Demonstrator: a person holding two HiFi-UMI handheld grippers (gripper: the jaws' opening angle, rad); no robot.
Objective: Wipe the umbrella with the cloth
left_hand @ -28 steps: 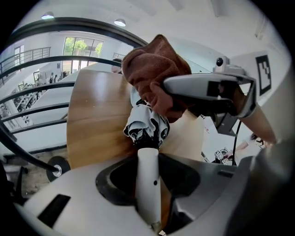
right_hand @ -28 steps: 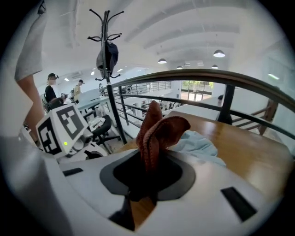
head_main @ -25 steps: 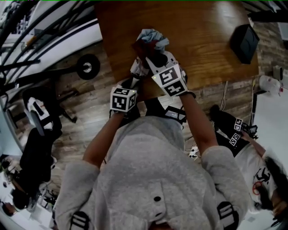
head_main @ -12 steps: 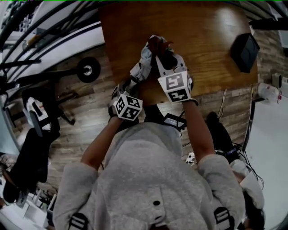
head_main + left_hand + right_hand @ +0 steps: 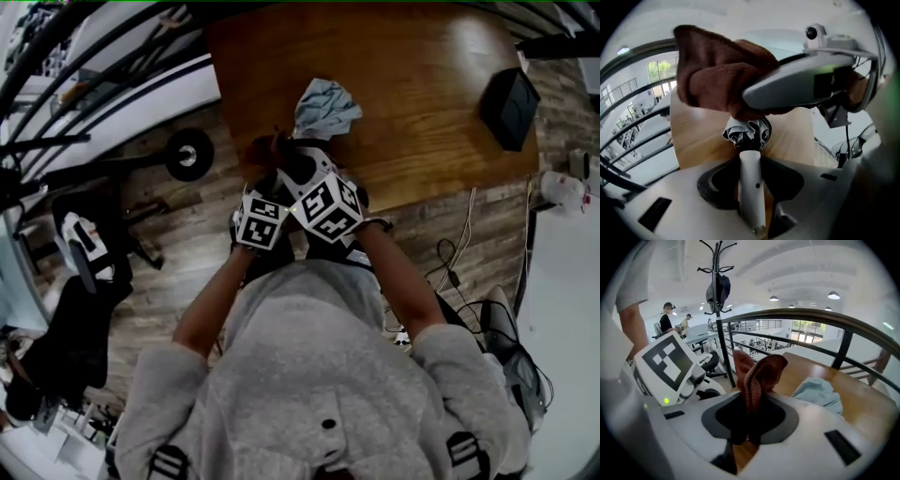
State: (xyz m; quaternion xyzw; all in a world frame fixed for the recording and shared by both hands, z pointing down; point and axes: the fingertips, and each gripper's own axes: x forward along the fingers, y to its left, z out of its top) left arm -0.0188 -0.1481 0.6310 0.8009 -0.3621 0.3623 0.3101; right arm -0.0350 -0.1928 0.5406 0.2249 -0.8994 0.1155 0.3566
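Both grippers have drawn back toward the person since half a second ago, from over the table to its near edge. The light blue cloth that they covered then now lies in plain sight on the wood beyond them.

The left gripper has its fingers clamped on the white handle of the folded umbrella, whose bunched white and black canopy points away from the camera, above the table. The right gripper has its fingers closed on a brown cloth, with folds standing up out of the grip. In the left gripper view the brown cloth rests on the far end of the umbrella, and the right gripper's grey body sits just above it. In the head view the two grippers are side by side, nearly touching. A black box stands near the table's right edge.
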